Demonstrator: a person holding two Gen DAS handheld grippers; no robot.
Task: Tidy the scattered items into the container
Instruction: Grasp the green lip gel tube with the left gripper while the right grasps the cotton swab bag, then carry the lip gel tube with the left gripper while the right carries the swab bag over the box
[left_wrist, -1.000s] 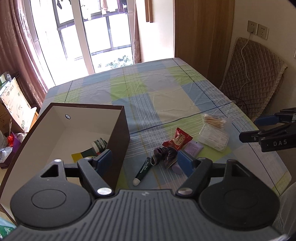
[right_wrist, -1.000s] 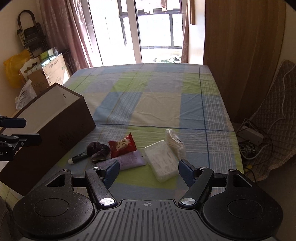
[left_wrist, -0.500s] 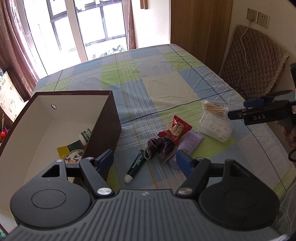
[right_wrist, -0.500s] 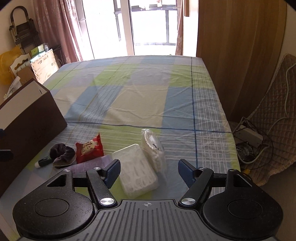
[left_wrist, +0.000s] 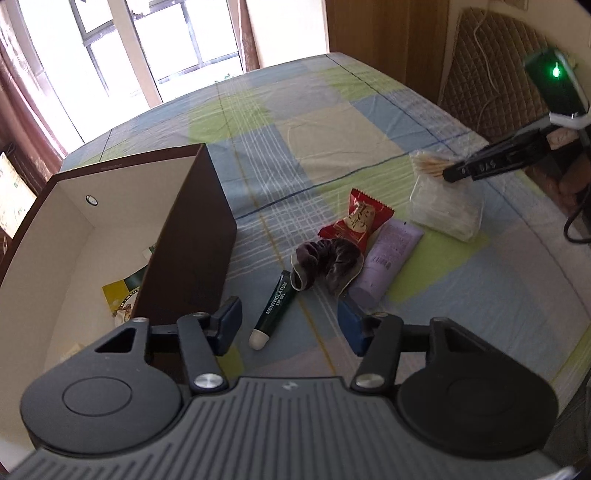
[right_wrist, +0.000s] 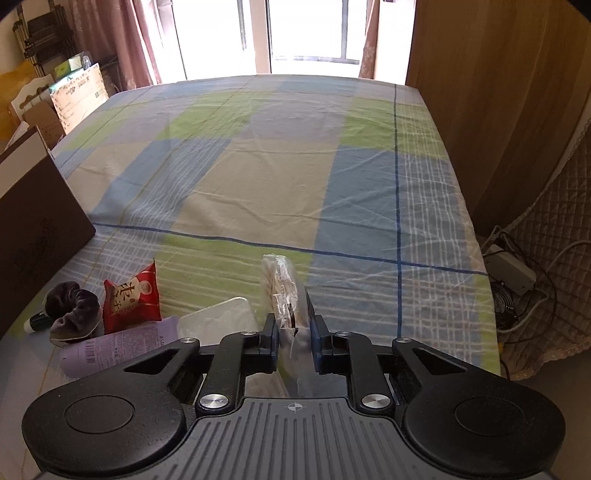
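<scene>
Right gripper (right_wrist: 294, 341) clamps its two fingers on the one clear bag of toothpicks (right_wrist: 283, 295), right beside the clear plastic box (left_wrist: 445, 210). Left gripper (left_wrist: 288, 326) hangs spread wide and empty over one green lip balm stick (left_wrist: 275, 306). Also loose on the tablecloth (right_wrist: 295, 166): one scrunchie (left_wrist: 327, 264), one red snack packet (left_wrist: 356, 221), one lilac tube (left_wrist: 386, 260). One brown box (left_wrist: 192, 236) stands just left.
</scene>
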